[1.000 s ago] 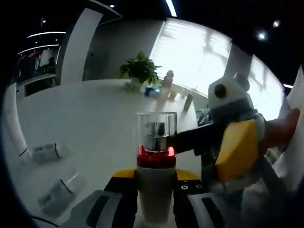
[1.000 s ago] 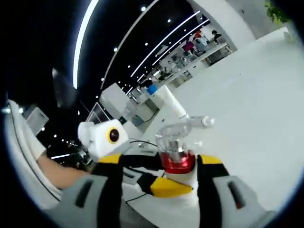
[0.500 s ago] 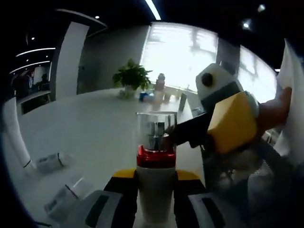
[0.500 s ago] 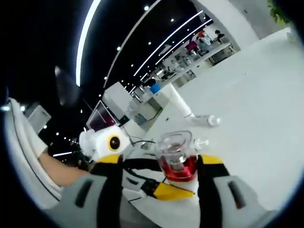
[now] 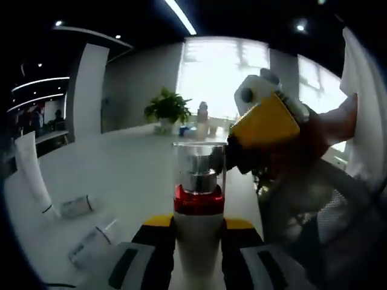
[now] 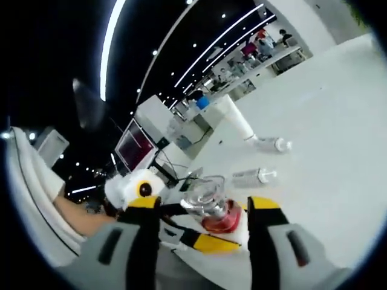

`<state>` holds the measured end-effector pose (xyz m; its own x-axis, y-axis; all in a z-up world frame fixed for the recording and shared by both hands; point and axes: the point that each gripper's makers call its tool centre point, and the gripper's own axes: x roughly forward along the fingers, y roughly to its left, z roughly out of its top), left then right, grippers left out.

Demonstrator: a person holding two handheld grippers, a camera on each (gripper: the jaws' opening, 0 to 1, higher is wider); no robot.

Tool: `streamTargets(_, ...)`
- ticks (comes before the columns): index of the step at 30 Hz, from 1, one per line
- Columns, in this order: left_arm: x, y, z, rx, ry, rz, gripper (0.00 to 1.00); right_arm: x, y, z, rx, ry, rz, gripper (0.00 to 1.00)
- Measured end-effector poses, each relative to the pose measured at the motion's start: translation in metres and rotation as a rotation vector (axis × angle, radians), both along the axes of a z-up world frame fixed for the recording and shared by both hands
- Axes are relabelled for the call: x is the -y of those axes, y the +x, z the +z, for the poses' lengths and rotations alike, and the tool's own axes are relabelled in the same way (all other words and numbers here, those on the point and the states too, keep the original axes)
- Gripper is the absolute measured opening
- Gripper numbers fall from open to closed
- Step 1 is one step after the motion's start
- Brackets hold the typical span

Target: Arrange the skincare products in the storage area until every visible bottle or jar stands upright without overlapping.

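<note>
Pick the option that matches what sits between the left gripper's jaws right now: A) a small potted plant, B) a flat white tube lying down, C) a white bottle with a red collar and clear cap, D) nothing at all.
C: in the left gripper view the white bottle with its red collar and clear cap stands upright between the jaws of the left gripper, which close against both its sides.

A potted plant (image 5: 167, 107) stands on the far white table (image 5: 121, 169) before bright windows (image 5: 222, 75)

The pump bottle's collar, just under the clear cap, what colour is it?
Red. The collar sits between the clear cap and the white body of the pump bottle, clearest in the left gripper view.
</note>
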<state>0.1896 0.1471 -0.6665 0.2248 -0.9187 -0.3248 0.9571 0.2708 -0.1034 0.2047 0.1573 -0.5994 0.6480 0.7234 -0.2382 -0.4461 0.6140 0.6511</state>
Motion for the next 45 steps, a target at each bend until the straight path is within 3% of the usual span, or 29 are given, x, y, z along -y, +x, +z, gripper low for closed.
streamTargets(3, -0.006, -0.002, 0.000, 0.006, -0.006, 0.023, 0.29, 0.006, 0.008, 0.004, -0.060, 0.023, -0.023, 0.60)
streamTargets(7, -0.012, -0.007, -0.002, 0.017, 0.008, 0.030, 0.29, 0.002, 0.007, -0.014, -0.202, 0.020, 0.010, 0.53)
streamTargets(11, -0.017, -0.009, -0.003, 0.023, 0.022, 0.032, 0.29, -0.006, 0.001, -0.035, -0.282, 0.029, 0.032, 0.52)
streamTargets(13, -0.019, -0.009, -0.003, 0.013, 0.022, 0.047, 0.29, -0.011, -0.003, -0.037, -0.326, 0.100, 0.020, 0.54)
streamTargets(18, -0.021, -0.009, -0.005, 0.001, 0.018, 0.068, 0.29, -0.012, -0.006, -0.042, -0.328, 0.120, 0.019, 0.54)
streamTargets(25, -0.021, -0.009, -0.010, -0.004, 0.034, 0.077, 0.29, -0.019, -0.005, -0.030, -0.293, 0.127, 0.061, 0.39)
streamTargets(32, -0.021, -0.010, -0.010, -0.003, 0.048, 0.069, 0.29, -0.018, -0.010, -0.023, -0.271, 0.156, 0.080, 0.31)
streamTargets(45, -0.018, -0.012, -0.009, 0.006, 0.048, 0.047, 0.29, -0.014, -0.013, -0.026, -0.257, 0.192, 0.081, 0.29)
